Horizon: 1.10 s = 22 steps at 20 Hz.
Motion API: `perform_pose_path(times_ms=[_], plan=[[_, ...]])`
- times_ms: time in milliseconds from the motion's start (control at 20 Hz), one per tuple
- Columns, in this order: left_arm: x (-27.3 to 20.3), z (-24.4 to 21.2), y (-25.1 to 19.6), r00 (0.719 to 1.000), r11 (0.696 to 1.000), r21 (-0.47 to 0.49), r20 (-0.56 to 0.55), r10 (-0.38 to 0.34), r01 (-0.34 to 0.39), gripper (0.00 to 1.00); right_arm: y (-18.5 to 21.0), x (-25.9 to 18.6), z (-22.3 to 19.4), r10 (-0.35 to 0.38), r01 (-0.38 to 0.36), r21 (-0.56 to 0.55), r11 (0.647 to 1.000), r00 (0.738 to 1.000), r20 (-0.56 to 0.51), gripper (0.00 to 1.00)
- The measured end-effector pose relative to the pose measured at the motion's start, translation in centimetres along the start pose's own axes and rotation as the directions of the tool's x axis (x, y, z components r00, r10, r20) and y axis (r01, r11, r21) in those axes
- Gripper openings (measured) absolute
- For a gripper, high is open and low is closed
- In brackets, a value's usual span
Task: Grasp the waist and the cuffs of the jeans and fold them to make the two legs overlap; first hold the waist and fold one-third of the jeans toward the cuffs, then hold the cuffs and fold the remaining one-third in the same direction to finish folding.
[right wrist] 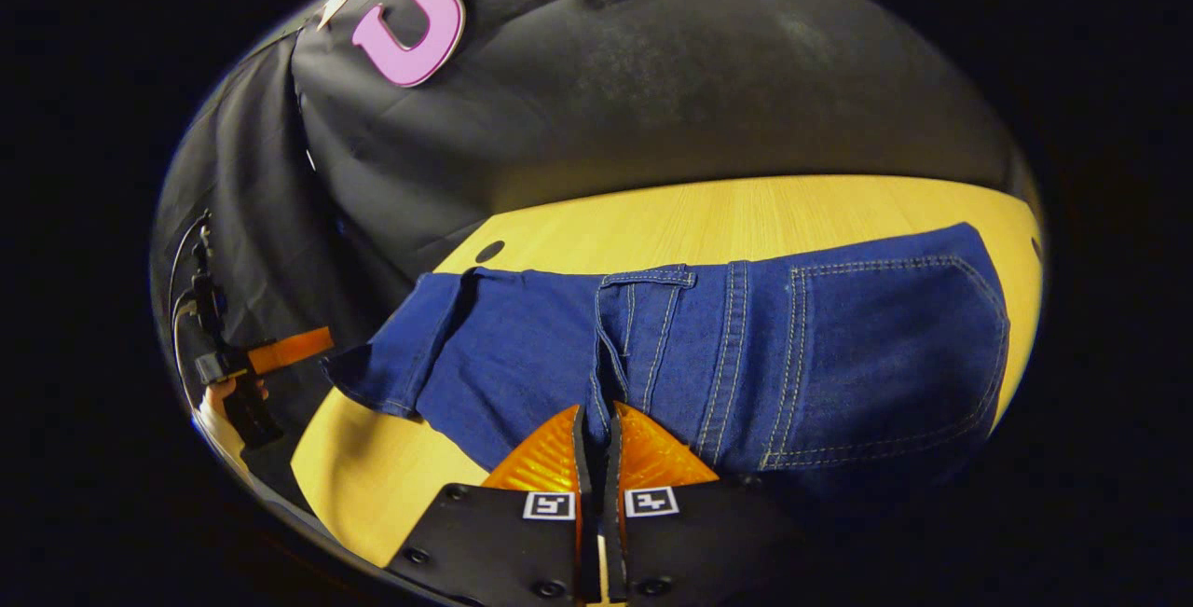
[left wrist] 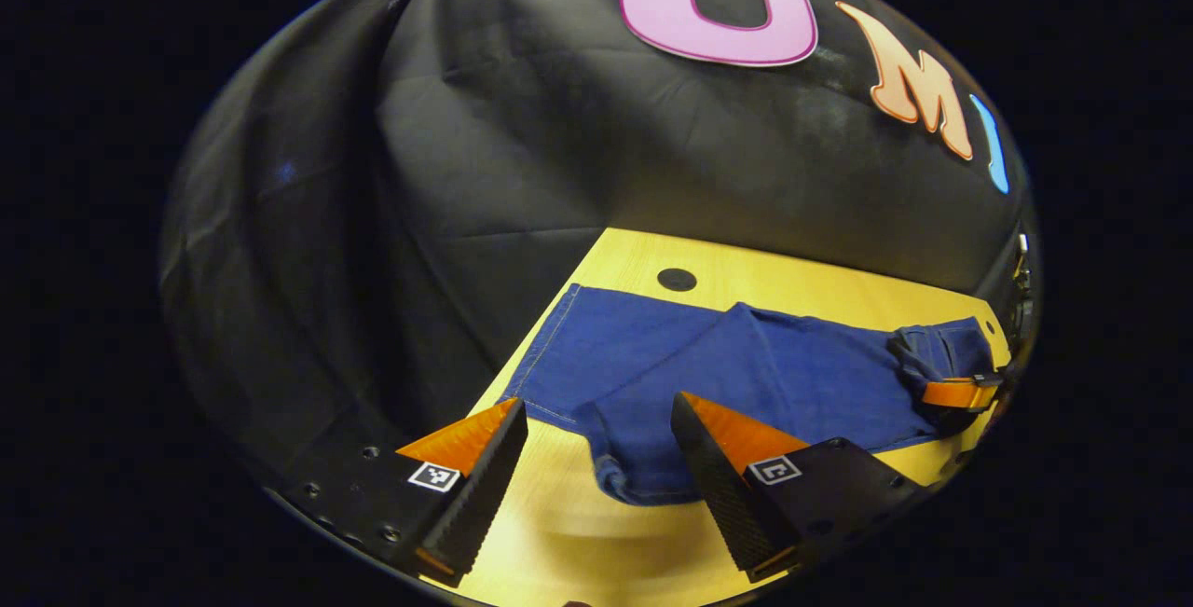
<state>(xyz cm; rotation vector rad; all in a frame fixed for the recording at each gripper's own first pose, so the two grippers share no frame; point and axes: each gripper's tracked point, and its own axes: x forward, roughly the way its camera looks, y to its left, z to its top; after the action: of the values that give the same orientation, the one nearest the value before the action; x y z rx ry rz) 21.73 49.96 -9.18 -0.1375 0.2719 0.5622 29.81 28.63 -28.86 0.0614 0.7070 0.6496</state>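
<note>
Dark blue jeans (left wrist: 764, 374) lie flat on the yellow wooden table (left wrist: 578, 532), one leg partly over the other. In the left gripper view the cuffs (left wrist: 643, 481) lie nearest me, and my left gripper (left wrist: 597, 402) hovers open just above them with nothing between its fingers. In the right gripper view the waist and a back pocket (right wrist: 885, 355) are close up. My right gripper (right wrist: 596, 413) is shut on a fold of denim at the waist of the jeans (right wrist: 522, 346). That same gripper shows far off in the left gripper view, at the waist end (left wrist: 960, 393).
A small black round hole (left wrist: 677, 279) sits in the table behind the jeans, near the booth's black cloth wall. A bare strip of table (right wrist: 746, 215) runs behind the waist. A hand (right wrist: 219, 402) holds the left gripper at the far left of the right gripper view.
</note>
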Motion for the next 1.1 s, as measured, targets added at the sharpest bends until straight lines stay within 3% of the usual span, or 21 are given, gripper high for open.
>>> perform_pose_path(times_ms=[100,150,350,450,500,550,750,900,950,1100], plan=[[1.4,-1.2,-0.3,0.999,1.000,0.007,-0.036,-0.030,0.030,0.91,-0.1,0.1,0.0,-0.023,0.022,-0.045,0.999,1.000,-0.021,0.05],[1.9,-2.0,-0.3,0.997,0.999,0.009,-0.057,-0.045,0.046,0.95,0.0,0.0,-0.1,-0.028,0.026,-0.056,0.998,0.999,-0.033,0.02],[4.2,-3.8,1.0,0.991,0.997,-0.002,-0.112,-0.079,0.080,0.94,-0.1,-0.3,0.2,-0.038,0.038,0.002,0.999,0.998,-0.043,0.03],[4.9,-4.5,0.8,0.988,0.996,0.008,-0.132,-0.083,0.085,0.95,-0.2,-0.1,0.1,-0.049,0.050,0.025,0.998,0.998,-0.048,0.12],[5.3,-4.5,0.6,0.987,0.996,0.012,-0.132,-0.088,0.090,0.95,0.2,0.1,0.1,-0.041,0.043,0.028,0.999,0.998,-0.047,0.12],[5.1,-4.4,0.5,0.987,0.995,0.015,-0.130,-0.094,0.097,0.95,0.6,-0.2,0.2,-0.034,0.035,0.029,0.999,0.998,-0.044,0.29],[4.9,-5.1,0.4,0.979,0.992,0.039,-0.169,-0.113,0.121,0.95,2.1,-0.6,0.8,-0.014,0.017,0.076,0.997,0.999,-0.038,0.65],[4.8,-5.4,0.5,0.977,0.989,0.068,-0.177,-0.117,0.131,1.00,3.0,-2.0,2.0,0.001,0.000,0.138,0.990,1.000,-0.008,0.76],[4.7,-5.3,0.5,0.978,0.989,0.069,-0.171,-0.118,0.132,0.95,3.0,-2.7,2.4,0.000,-0.001,0.158,0.987,1.000,0.002,0.70],[4.6,-5.1,-0.1,0.972,0.983,0.086,-0.182,-0.146,0.164,0.89,2.3,-4.3,2.5,-0.025,0.022,0.202,0.979,1.000,0.013,0.70]])
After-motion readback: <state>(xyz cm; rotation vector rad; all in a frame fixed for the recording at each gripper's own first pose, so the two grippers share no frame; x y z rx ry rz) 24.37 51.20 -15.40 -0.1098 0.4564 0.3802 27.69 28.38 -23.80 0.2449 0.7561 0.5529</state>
